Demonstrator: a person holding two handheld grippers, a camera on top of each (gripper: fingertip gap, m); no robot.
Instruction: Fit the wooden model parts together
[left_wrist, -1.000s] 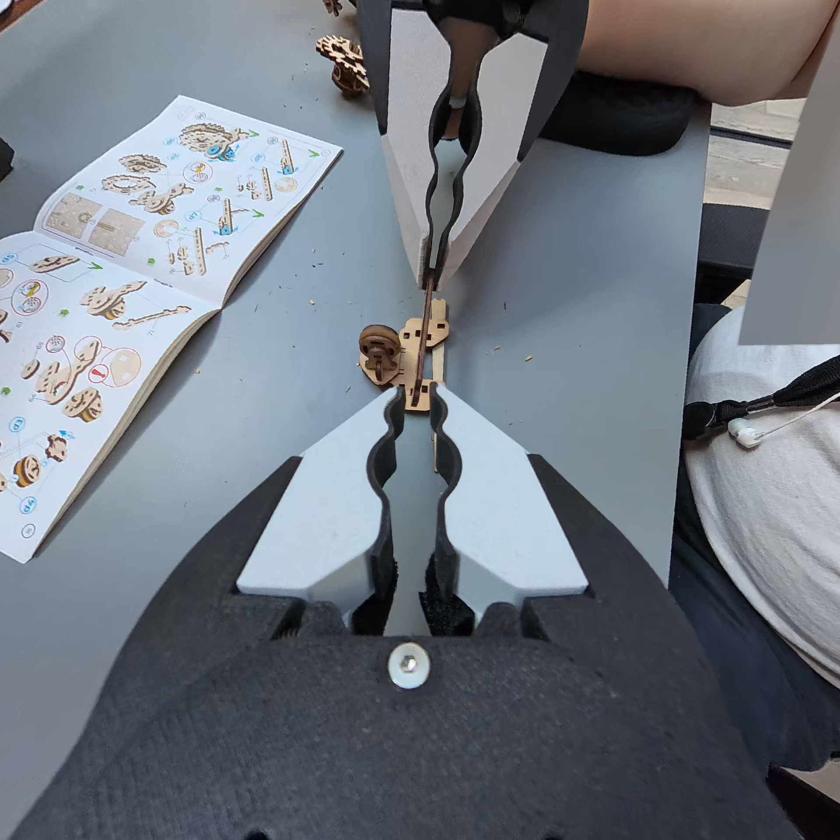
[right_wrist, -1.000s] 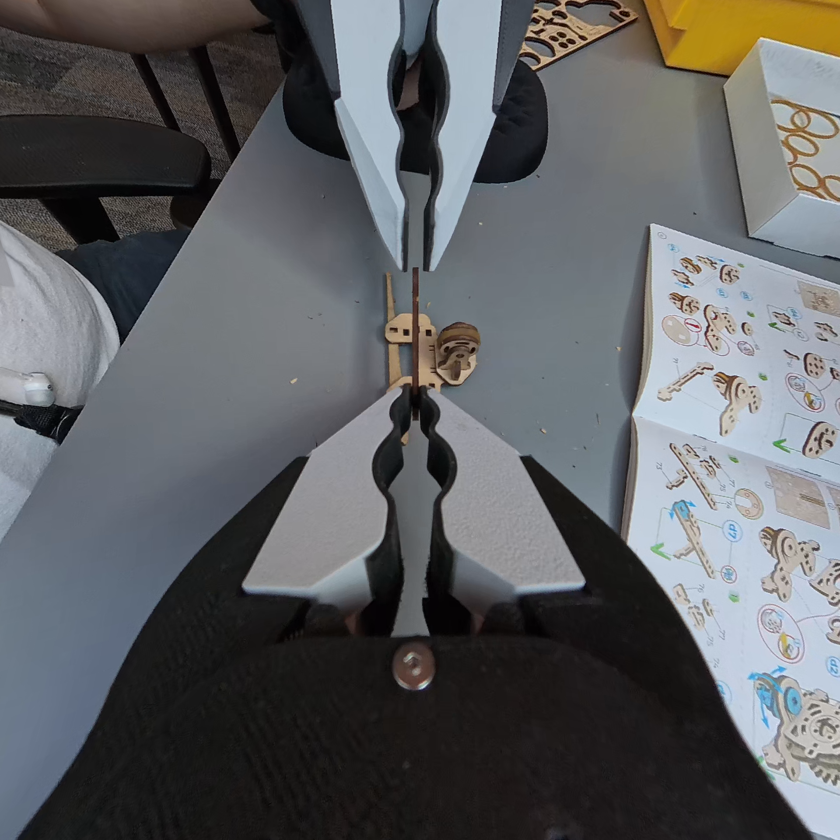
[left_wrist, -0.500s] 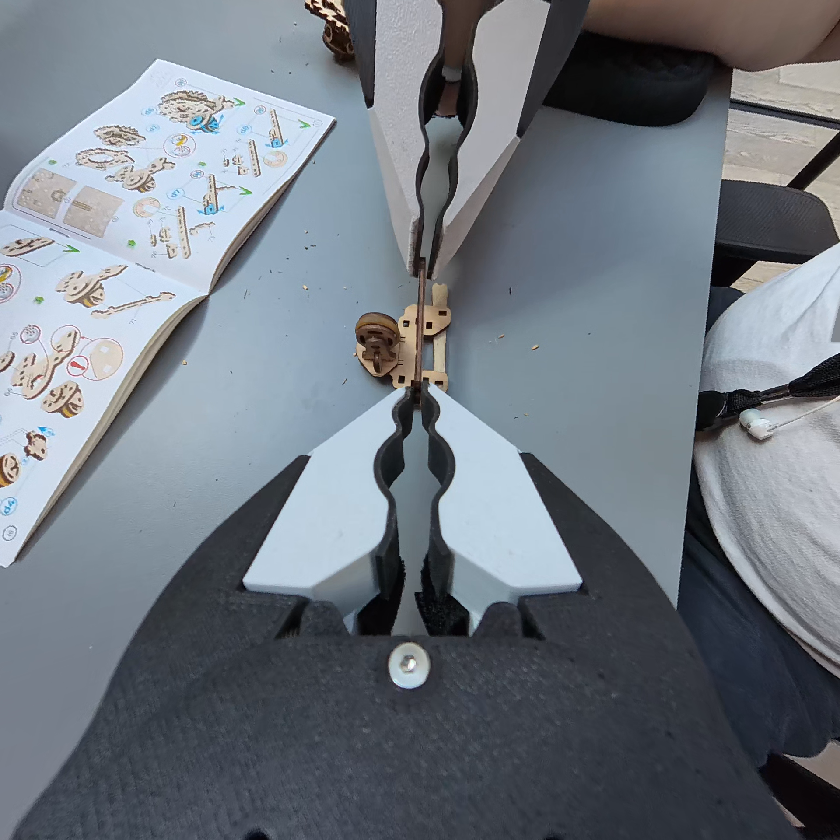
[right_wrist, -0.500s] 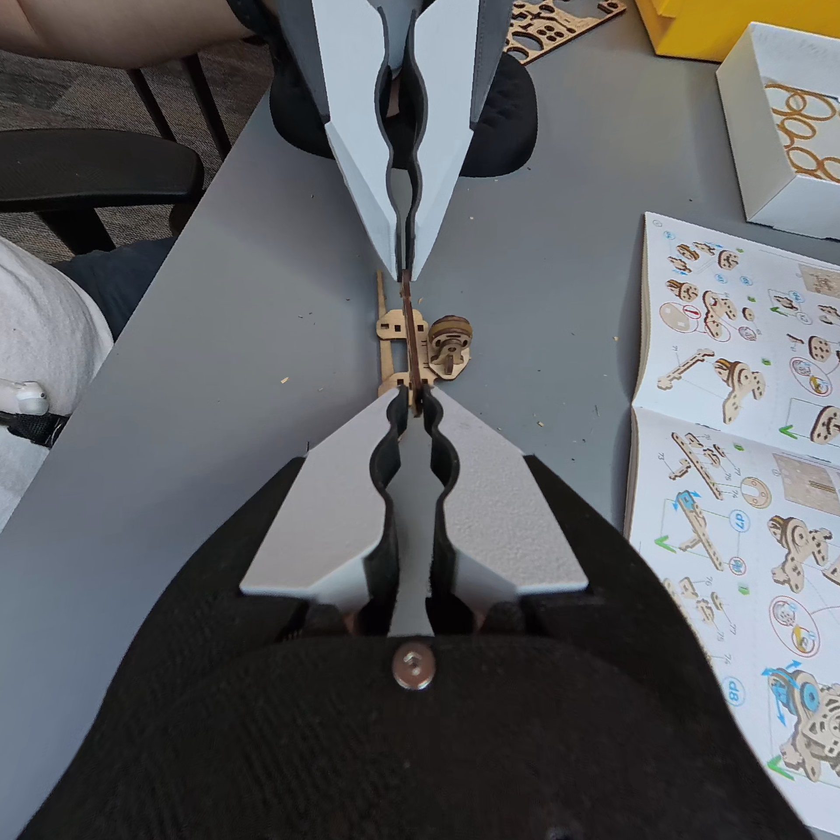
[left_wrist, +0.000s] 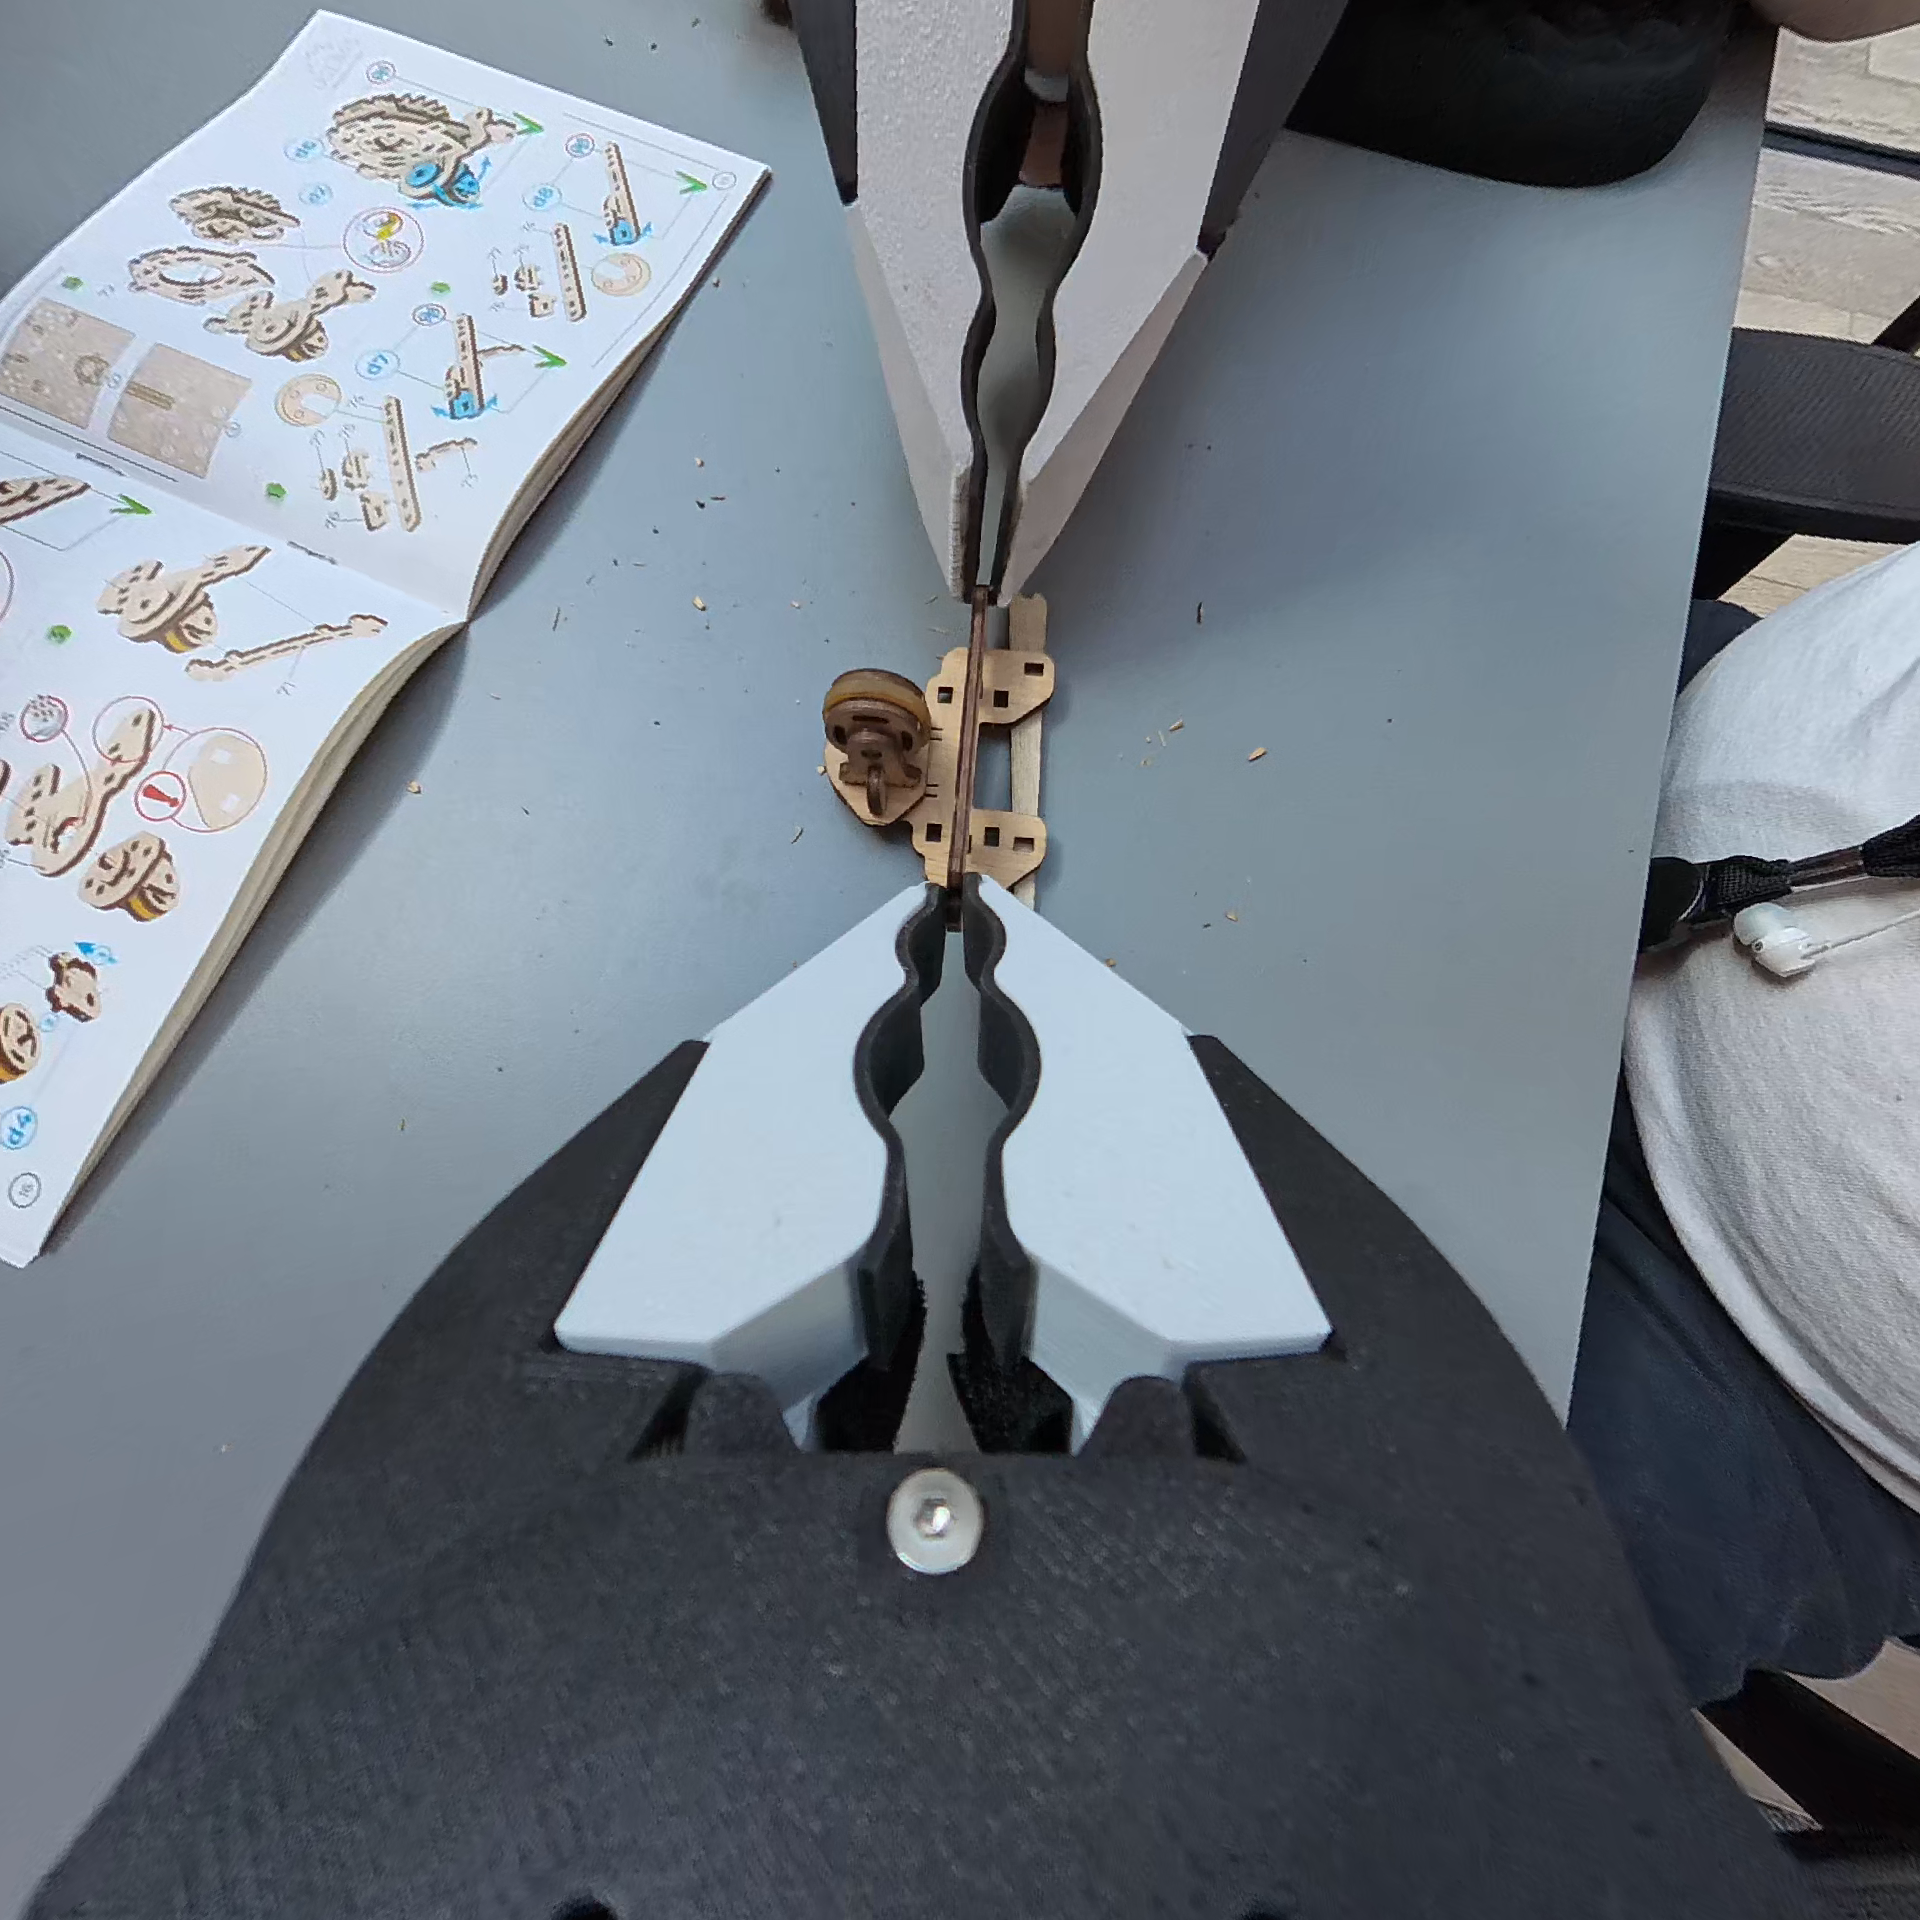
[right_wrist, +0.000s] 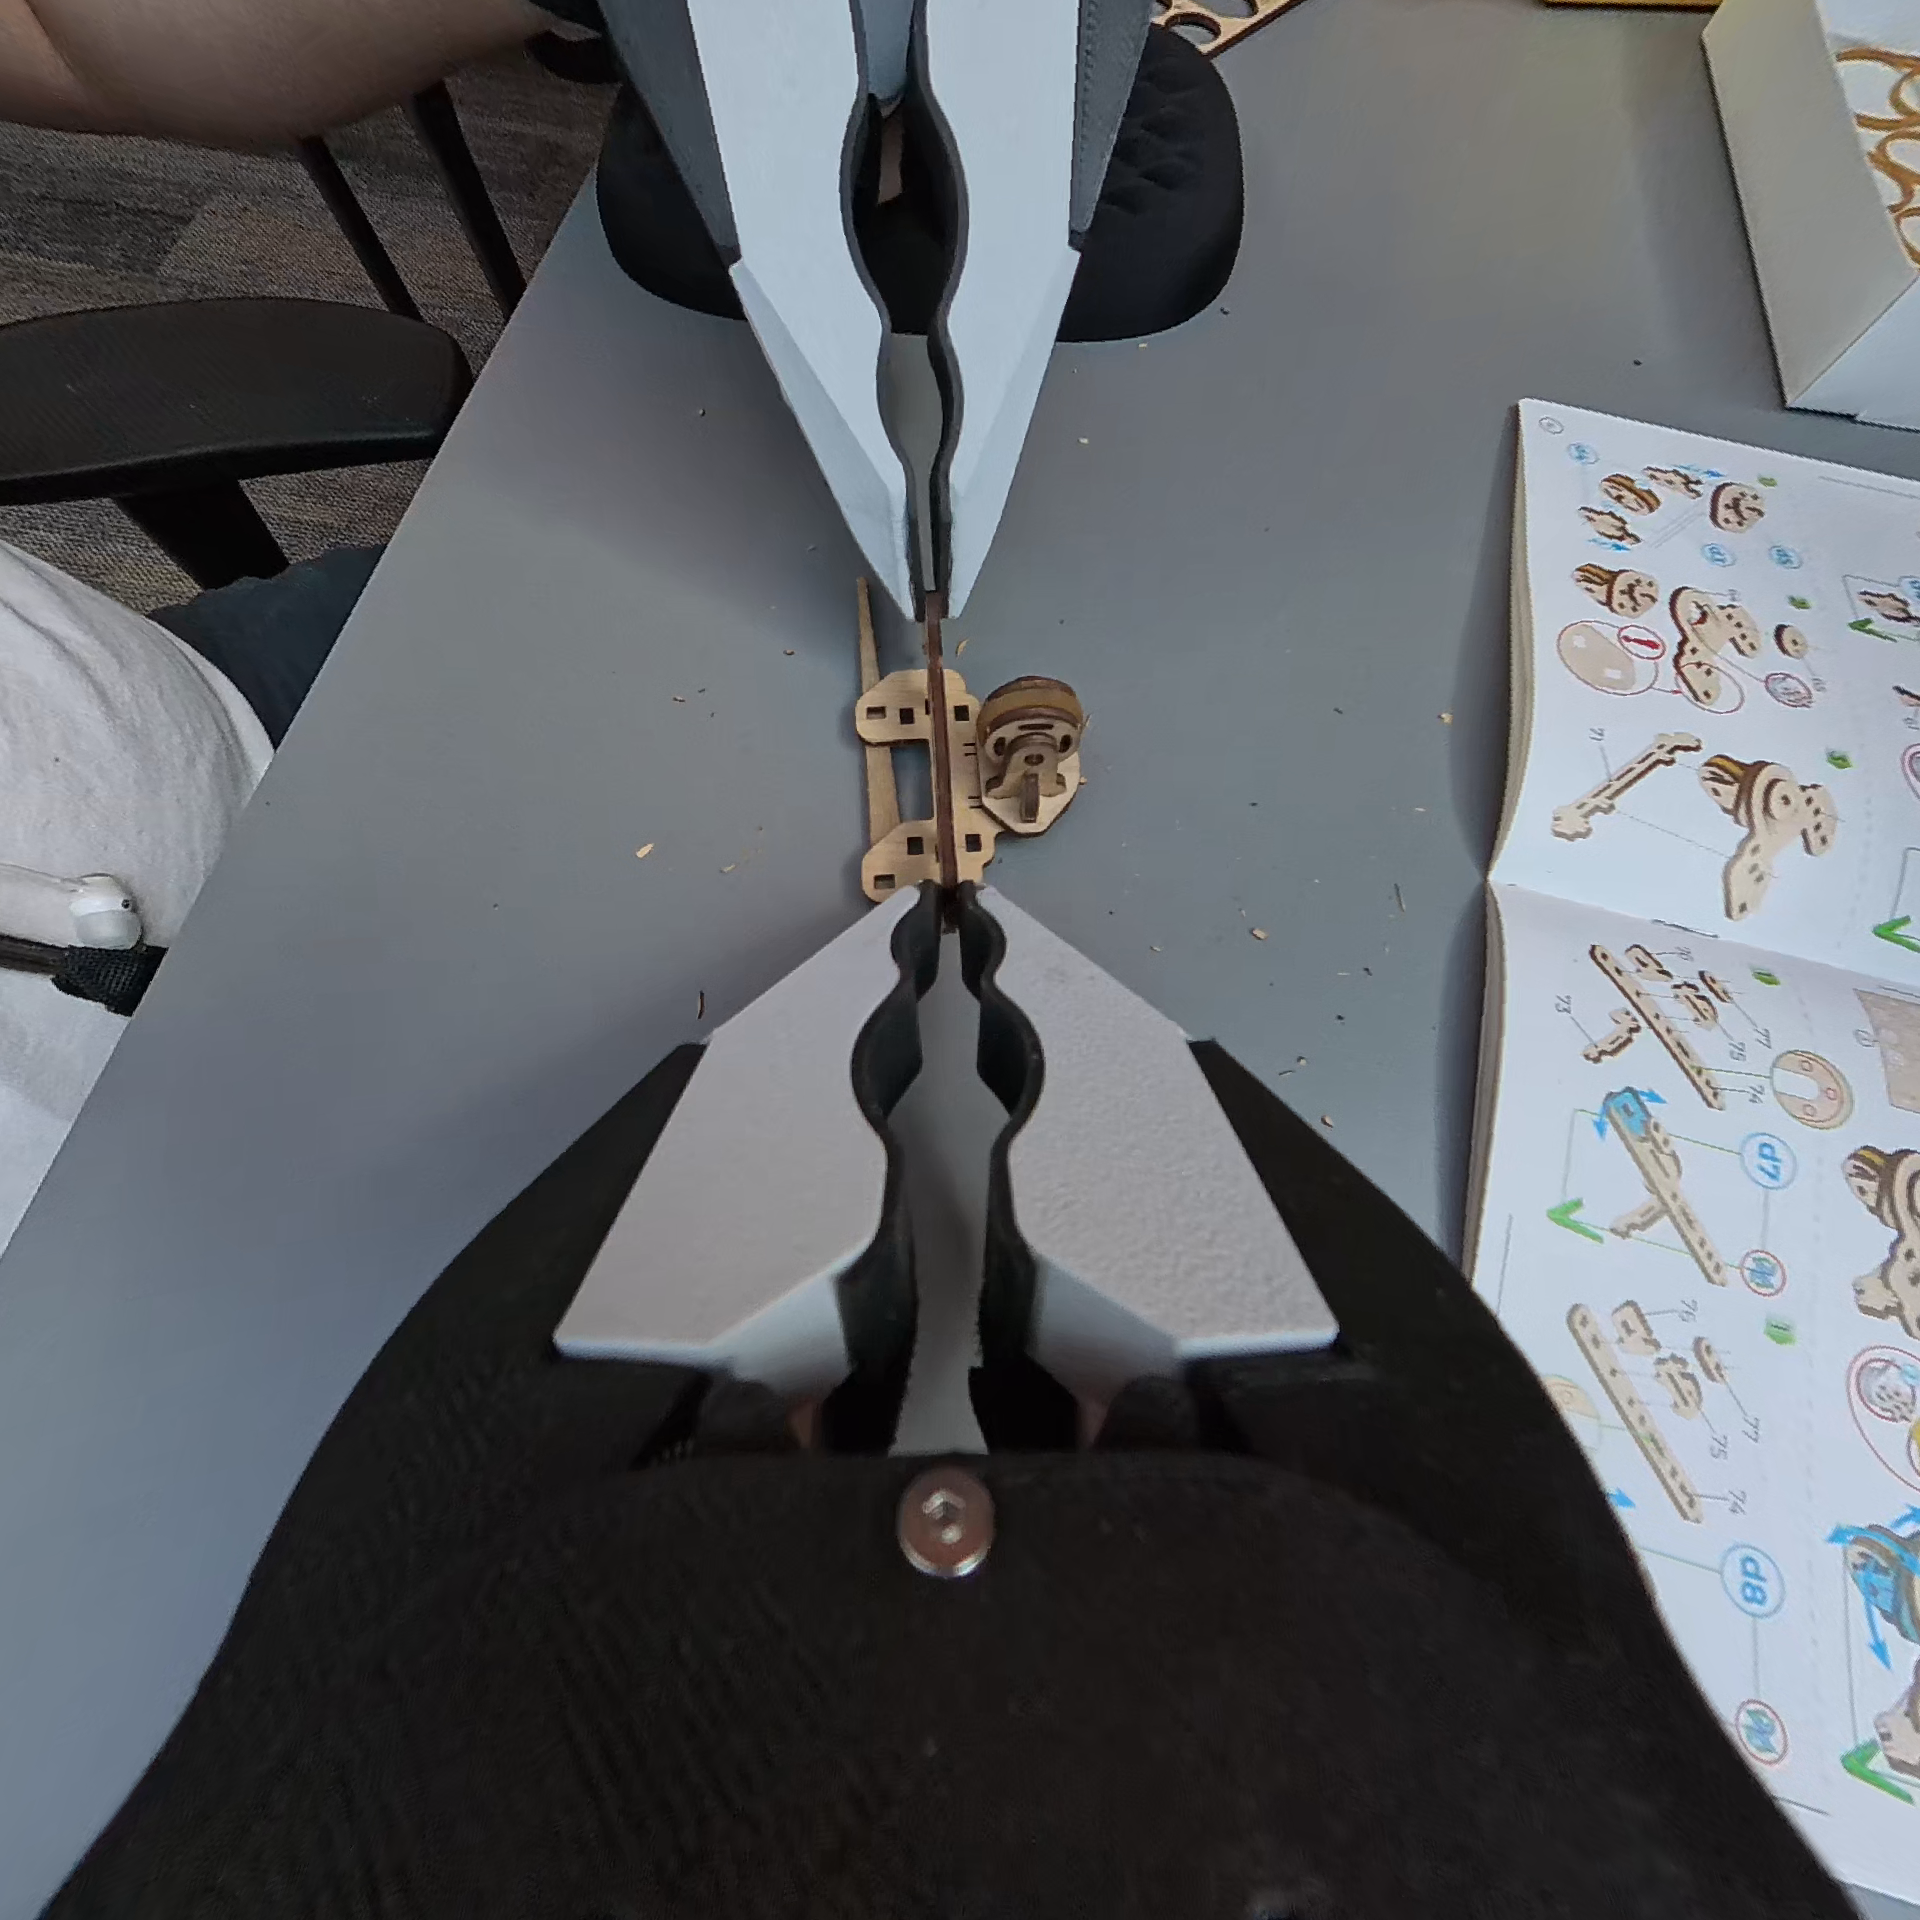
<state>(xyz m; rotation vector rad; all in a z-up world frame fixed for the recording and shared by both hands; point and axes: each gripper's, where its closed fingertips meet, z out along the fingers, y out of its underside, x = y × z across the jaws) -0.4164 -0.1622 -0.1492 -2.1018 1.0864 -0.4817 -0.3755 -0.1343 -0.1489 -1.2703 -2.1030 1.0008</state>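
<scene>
In the left wrist view, my left gripper (left_wrist: 954, 902) at frame centre is clamped on the near end of an edge-on wooden strip (left_wrist: 967, 748); my right gripper (left_wrist: 979, 590) pinches its far end from the top. The strip stands over a slotted wooden plate (left_wrist: 1000, 698) with a round knob part (left_wrist: 875, 725), on the grey table (left_wrist: 1351, 520). An instruction booklet (left_wrist: 260, 540) lies upper left. In the right wrist view, my right gripper (right_wrist: 948, 906) grips the strip (right_wrist: 943, 758) at centre; the booklet (right_wrist: 1704, 987) lies right.
</scene>
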